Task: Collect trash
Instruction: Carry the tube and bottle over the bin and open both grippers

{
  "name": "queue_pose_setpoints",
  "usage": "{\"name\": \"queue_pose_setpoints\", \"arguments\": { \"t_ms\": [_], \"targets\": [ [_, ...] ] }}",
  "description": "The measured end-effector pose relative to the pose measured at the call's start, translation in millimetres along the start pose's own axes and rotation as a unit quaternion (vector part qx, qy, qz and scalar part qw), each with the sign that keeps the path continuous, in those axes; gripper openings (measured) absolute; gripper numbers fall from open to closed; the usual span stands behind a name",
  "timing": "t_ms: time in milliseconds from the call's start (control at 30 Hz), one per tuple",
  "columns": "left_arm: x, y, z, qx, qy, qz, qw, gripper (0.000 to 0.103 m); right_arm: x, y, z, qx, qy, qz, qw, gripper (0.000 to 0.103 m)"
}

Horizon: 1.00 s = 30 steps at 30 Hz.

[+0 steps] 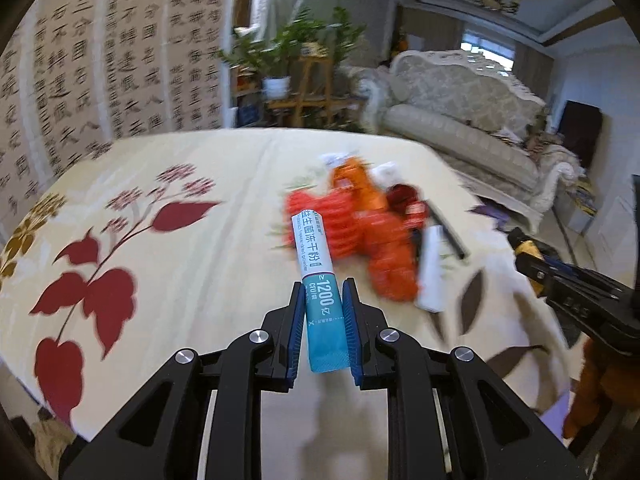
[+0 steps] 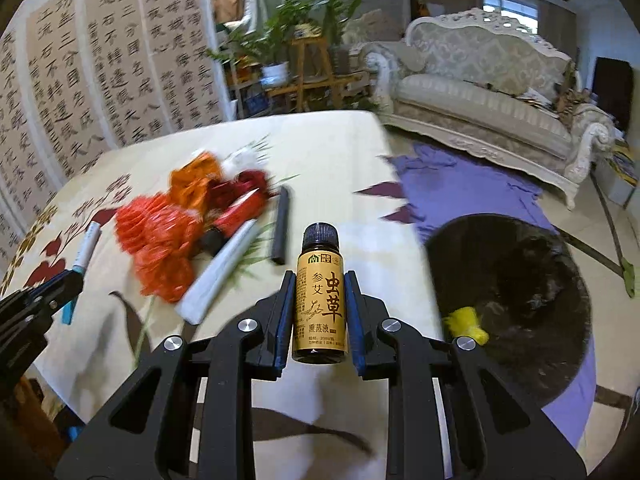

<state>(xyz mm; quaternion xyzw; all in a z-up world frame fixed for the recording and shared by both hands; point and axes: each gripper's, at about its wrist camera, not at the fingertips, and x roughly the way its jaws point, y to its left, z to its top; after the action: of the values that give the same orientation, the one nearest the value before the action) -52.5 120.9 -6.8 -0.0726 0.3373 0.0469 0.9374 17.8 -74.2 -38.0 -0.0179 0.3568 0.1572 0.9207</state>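
Note:
My left gripper (image 1: 322, 304) is shut on a teal and white powder sachet (image 1: 318, 280), held above the table; it also shows in the right wrist view (image 2: 82, 258). My right gripper (image 2: 319, 300) is shut on a small brown bottle (image 2: 320, 300) with a gold label and black cap. A pile of trash lies on the floral tablecloth (image 1: 180, 264): orange-red mesh netting (image 1: 360, 236) (image 2: 160, 240), an orange wrapper (image 2: 194, 182), a red packet (image 2: 236, 216), a white tube (image 2: 222, 272) and a black stick (image 2: 280, 226).
A black-lined trash bin (image 2: 512, 292) stands on the floor right of the table, with something yellow (image 2: 466, 322) at its rim, on a purple cloth (image 2: 460, 188). A sofa (image 2: 480, 92), plants (image 2: 288, 36) and a calligraphy screen (image 2: 100, 80) stand behind.

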Motion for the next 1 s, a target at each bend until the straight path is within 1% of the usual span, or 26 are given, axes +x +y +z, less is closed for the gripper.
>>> {"name": "queue_pose_setpoints", "arguments": {
  "t_ms": [233, 367, 567, 700, 800, 1000],
  "targets": [
    [9.3, -57.6, 13.0, 0.044, -0.008, -0.064, 0.997, 0.02, -15.8, -55.7, 2.8, 0.04, -0.021, -0.054, 0.998, 0.023],
    [19.4, -95.7, 22.2, 0.07, -0.012, -0.101, 0.9924, 0.02, -21.3, -84.3, 3.5, 0.058, -0.031, -0.082, 0.994, 0.023],
    [37.8, -148.4, 30.4, 0.109, -0.011, -0.137, 0.9844, 0.02, -21.0, -118.0, 5.3, 0.077, -0.039, -0.101, 0.991, 0.023],
    [50.1, -173.7, 32.6, 0.128, -0.007, -0.148, 0.9807, 0.02, -15.0, -136.2, 6.8, 0.084, -0.04, -0.106, 0.99, 0.023],
    [62.9, -190.7, 34.0, 0.142, -0.002, -0.148, 0.9788, 0.02, -8.3, -147.0, 7.3, 0.089, -0.038, -0.109, 0.989, 0.023],
    [83.1, -211.6, 34.1, 0.153, 0.011, -0.148, 0.9771, 0.02, 5.2, -163.3, 5.7, 0.099, -0.032, -0.11, 0.988, 0.023]
  ]
}}
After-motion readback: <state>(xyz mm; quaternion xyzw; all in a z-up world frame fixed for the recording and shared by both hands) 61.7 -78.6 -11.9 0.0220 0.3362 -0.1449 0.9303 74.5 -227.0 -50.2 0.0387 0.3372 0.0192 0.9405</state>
